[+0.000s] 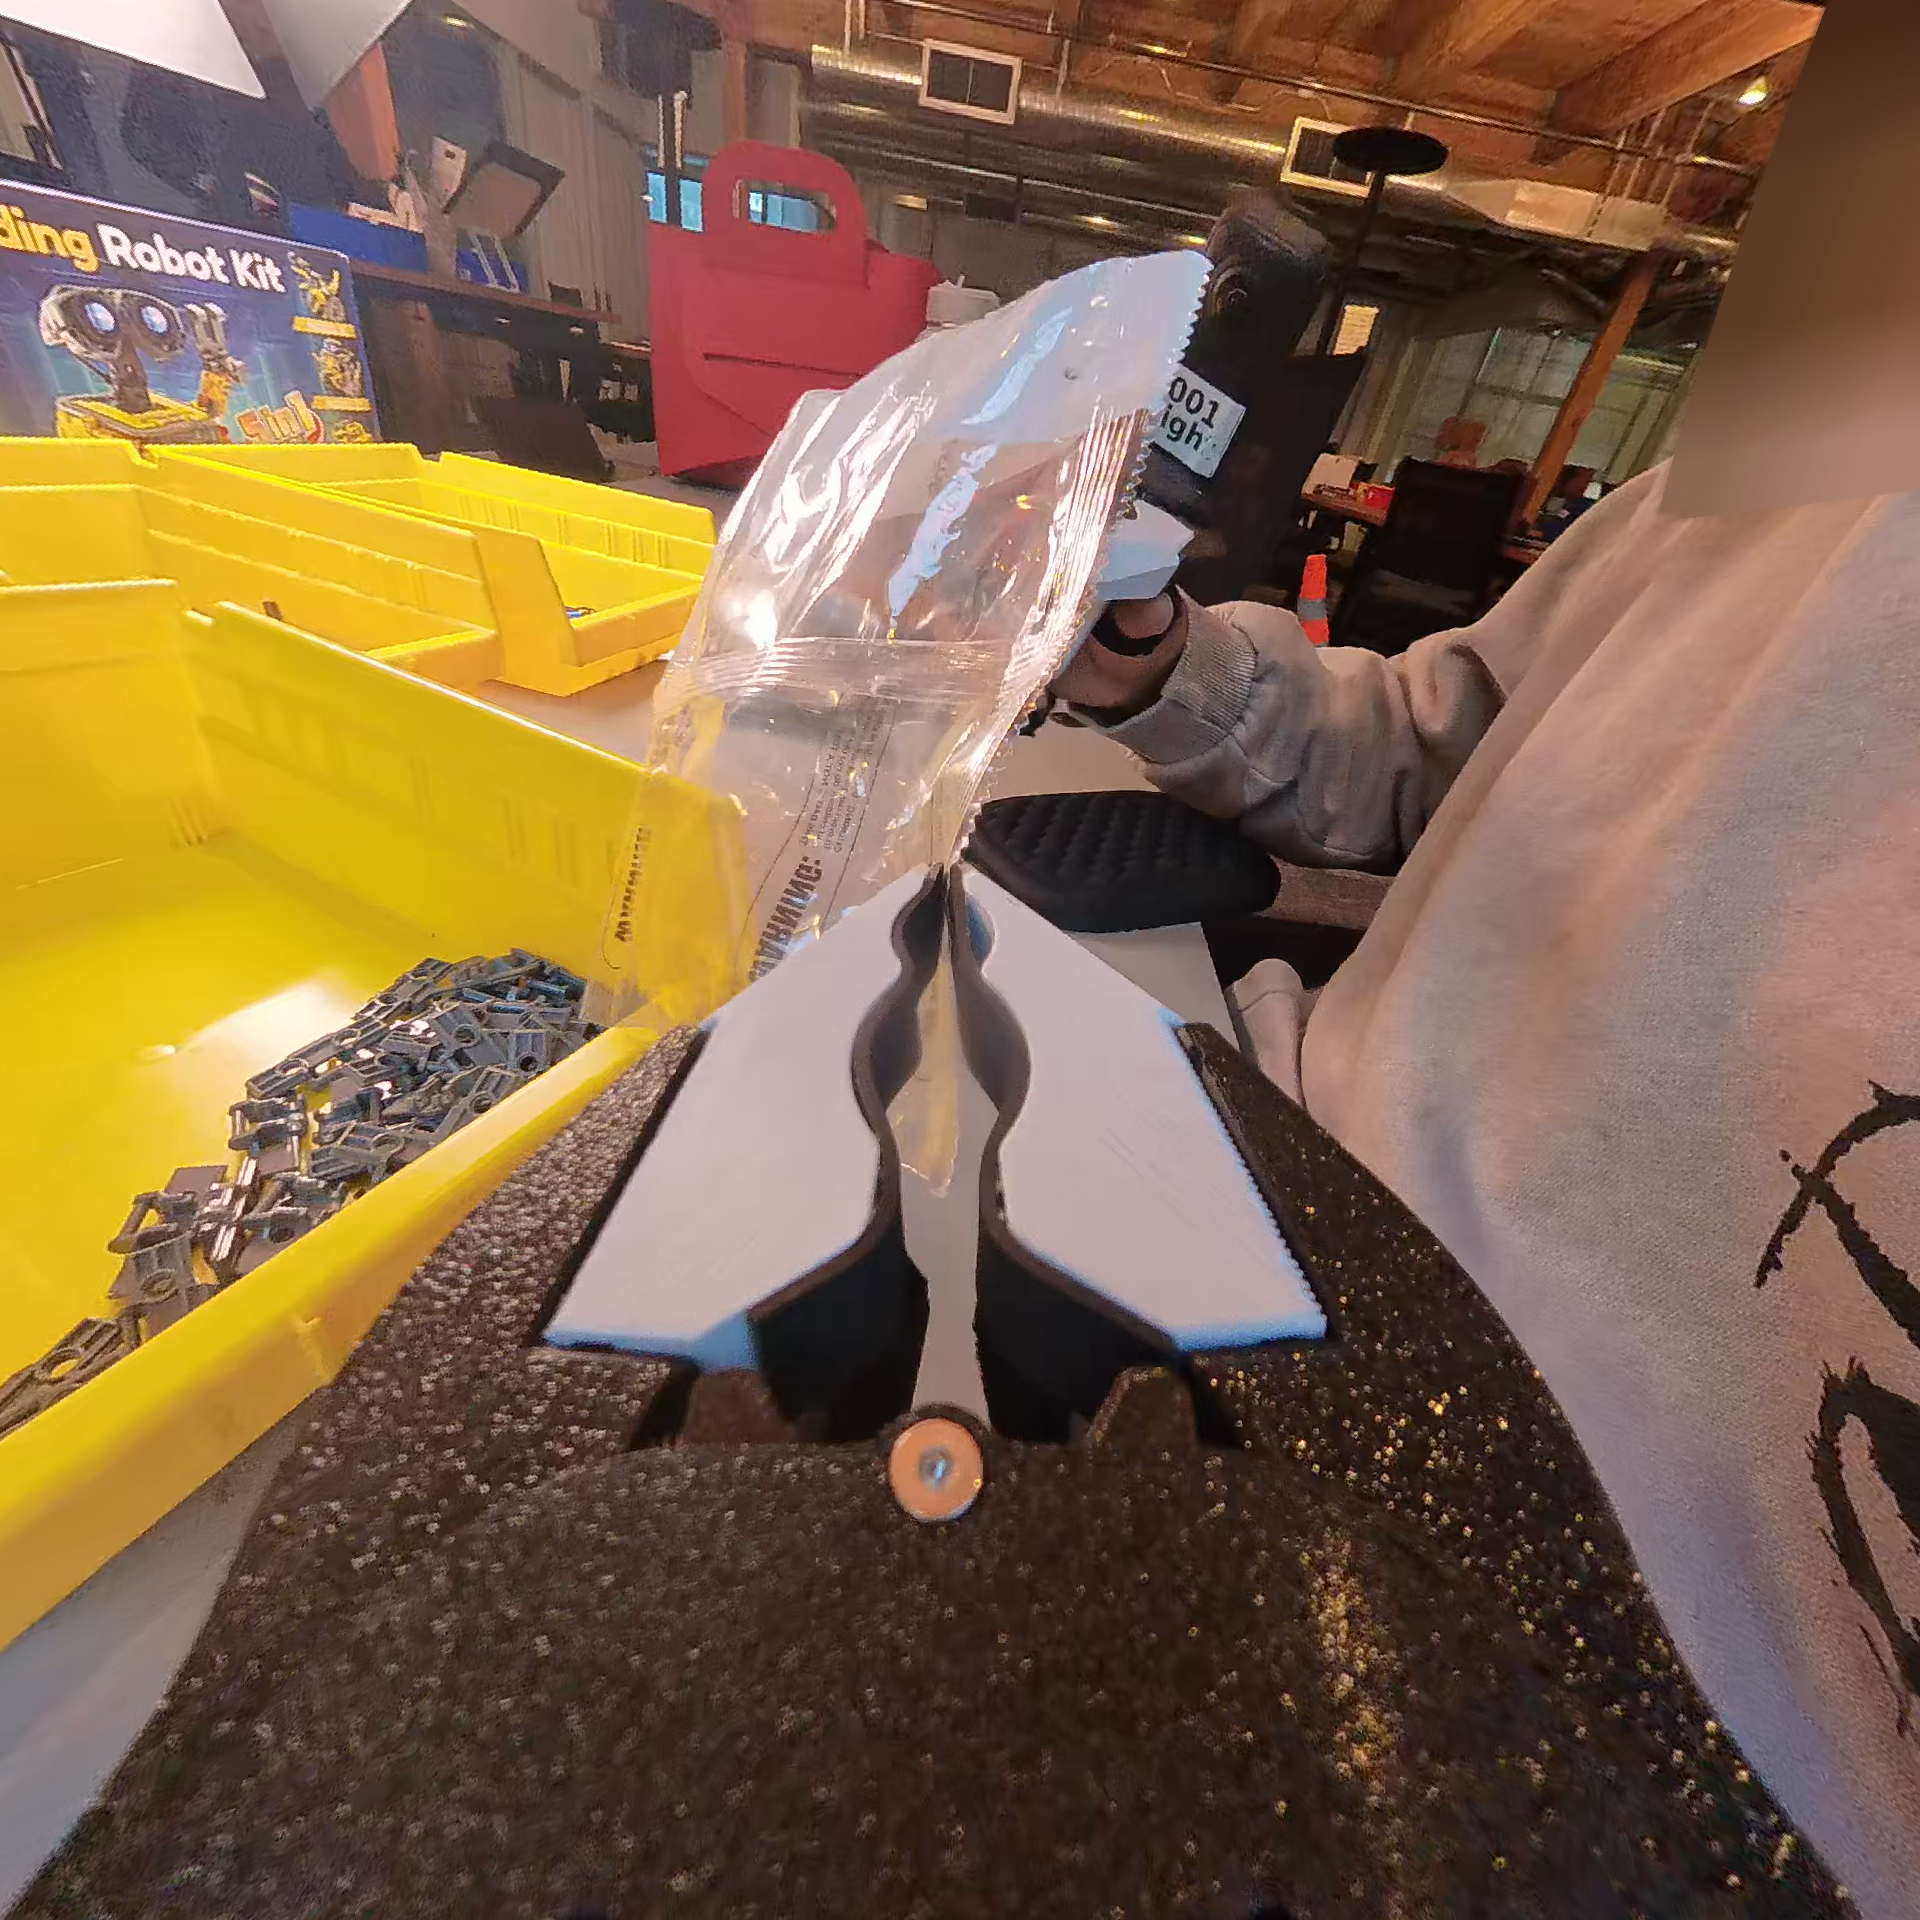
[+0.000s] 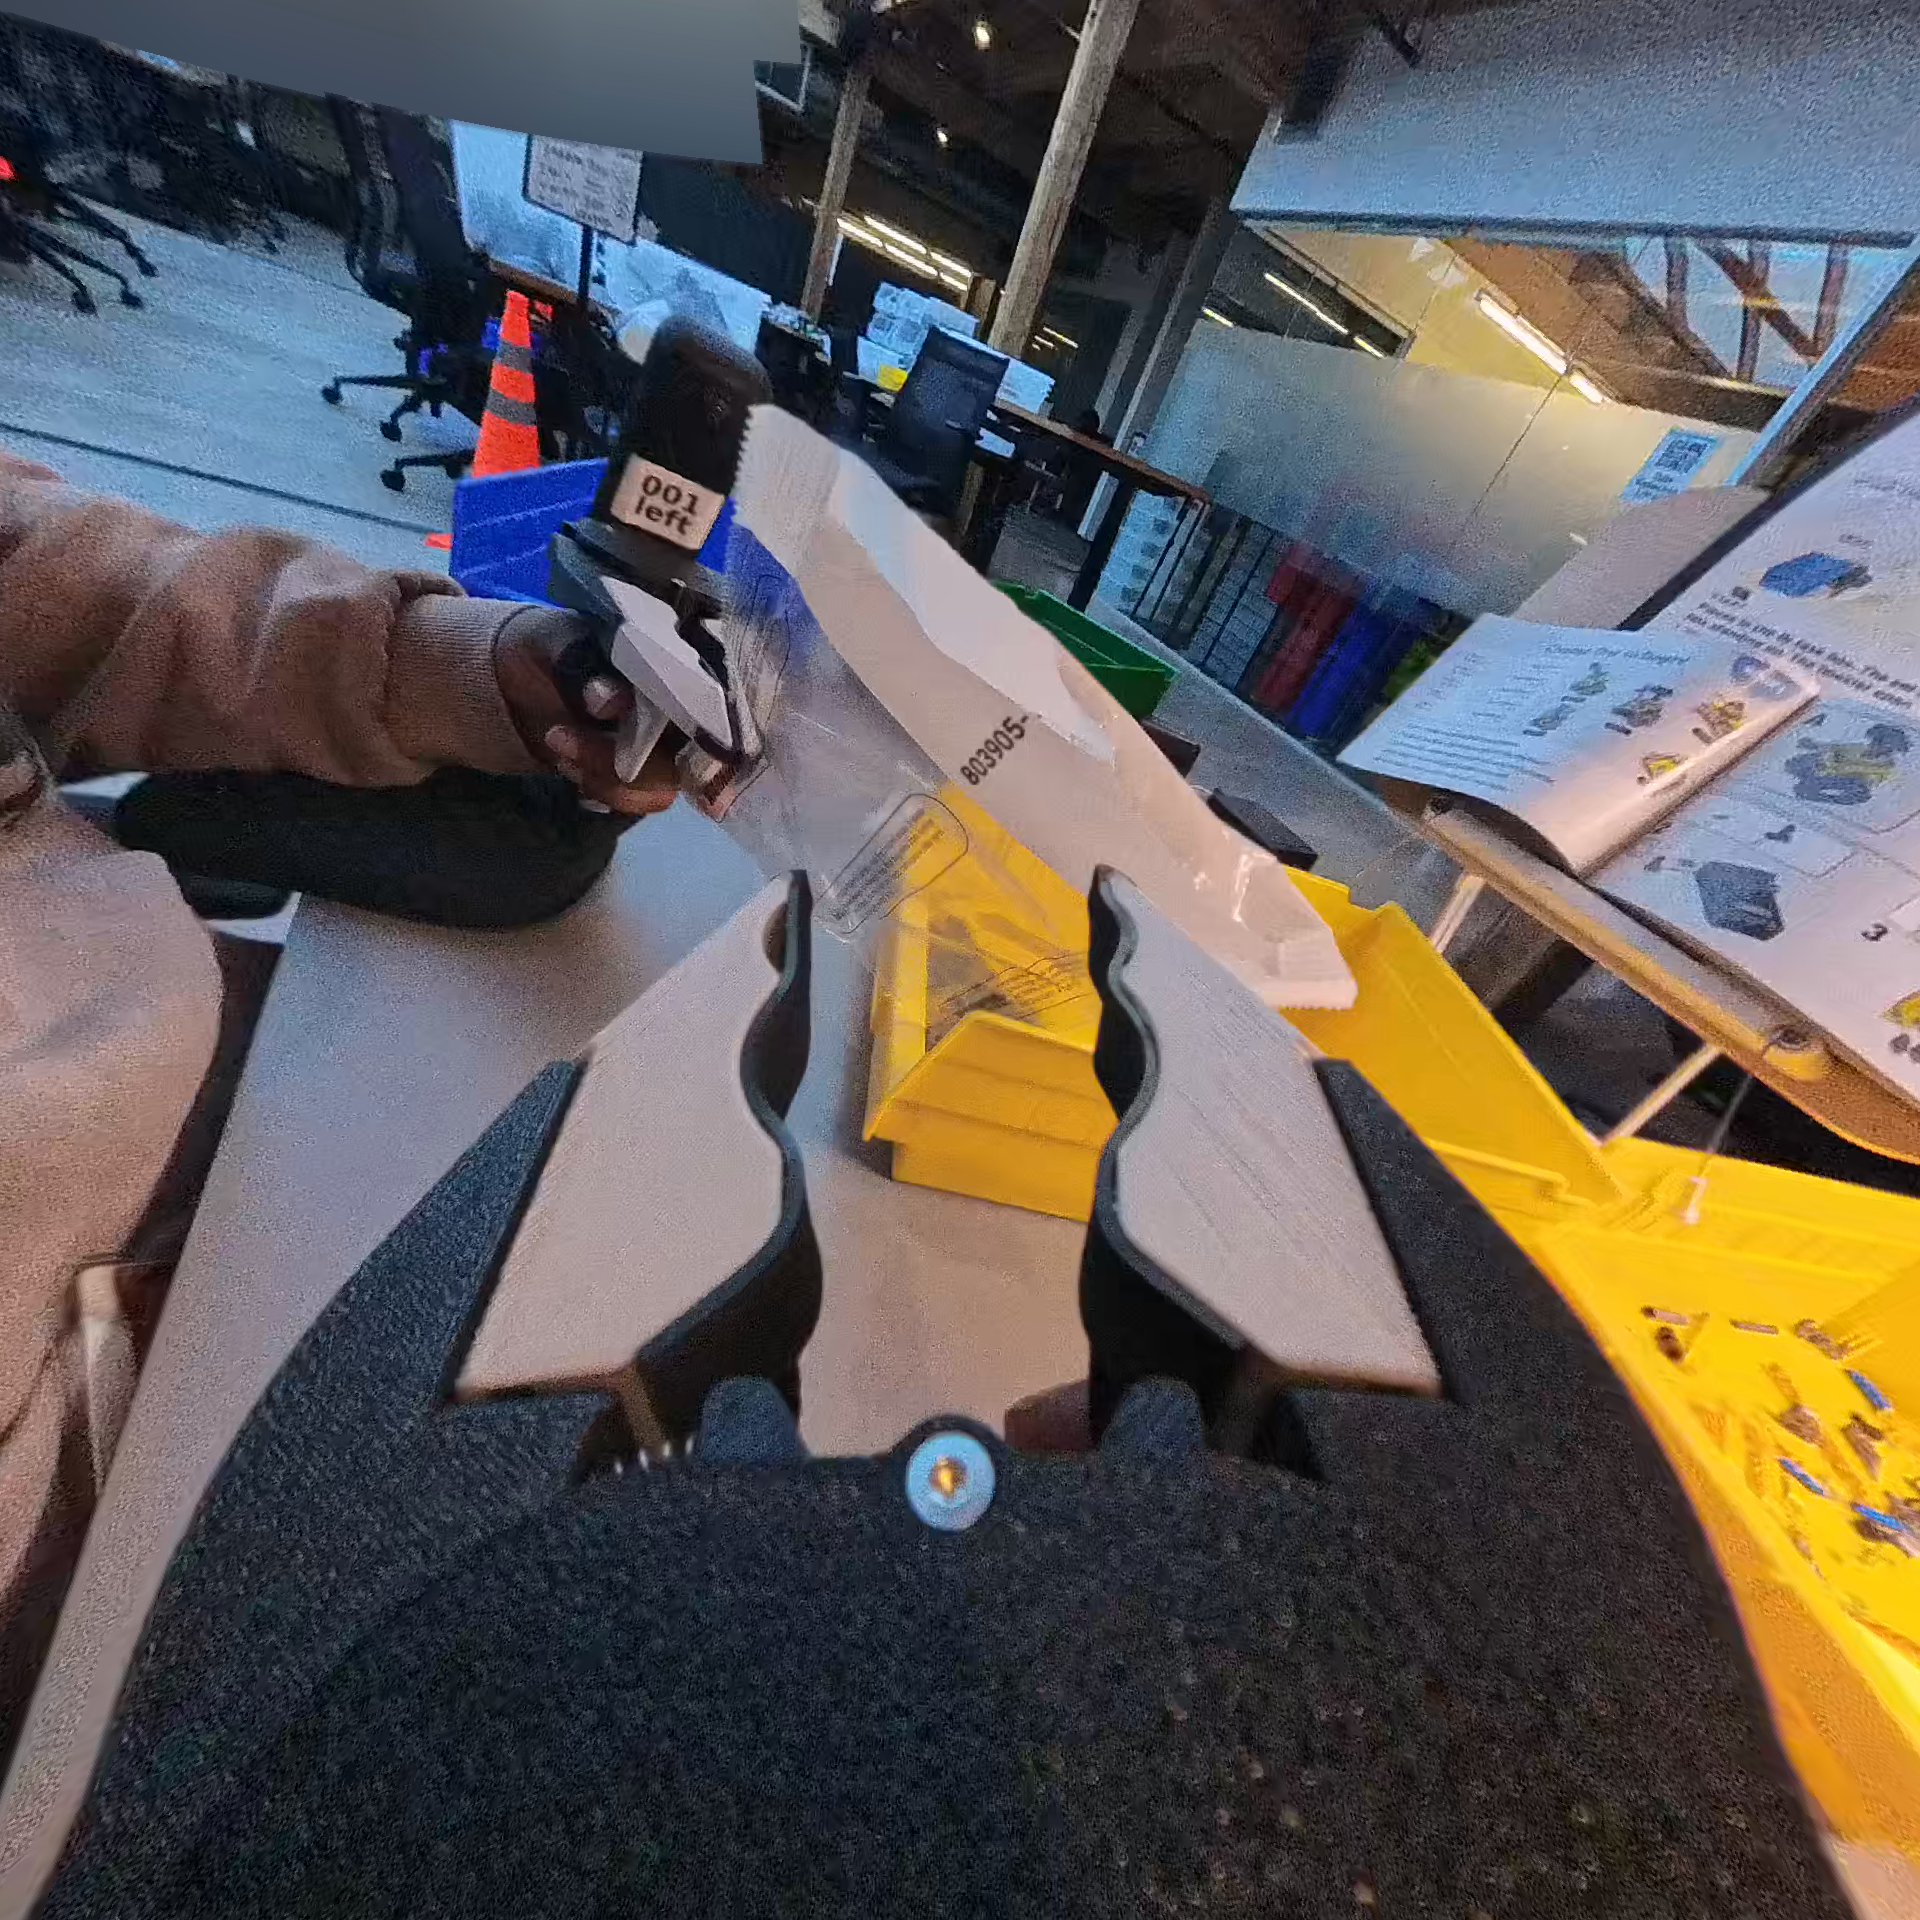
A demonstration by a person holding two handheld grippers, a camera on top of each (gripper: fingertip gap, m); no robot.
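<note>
My left gripper point(image 1: 948, 883) is shut on the lower corner of a clear, empty-looking plastic bag point(image 1: 894, 582) and holds it up over the near wall of a yellow bin point(image 1: 416, 790). A pile of small grey parts point(image 1: 364, 1091) lies in that bin. The right gripper's black body point(image 1: 1257, 312) shows behind the bag's top edge, held by a hand. In the right wrist view my right gripper point(image 2: 945, 904) is open, and its fingertips are just short of the bag point(image 2: 935, 675). The left gripper point(image 2: 717, 748) pinches the bag's far end there.
More yellow bins point(image 1: 520, 561) stand behind, one with small mixed parts point(image 2: 1818, 1403). A boxed kit point(image 1: 177, 312) and a red bag point(image 1: 769, 312) stand at the back. A black pad point(image 1: 1122, 862) lies on the table. An open instruction booklet point(image 2: 1714, 748) rests on a stand at right. One gripper's finger ends stand about 15 centimetres off the other's.
</note>
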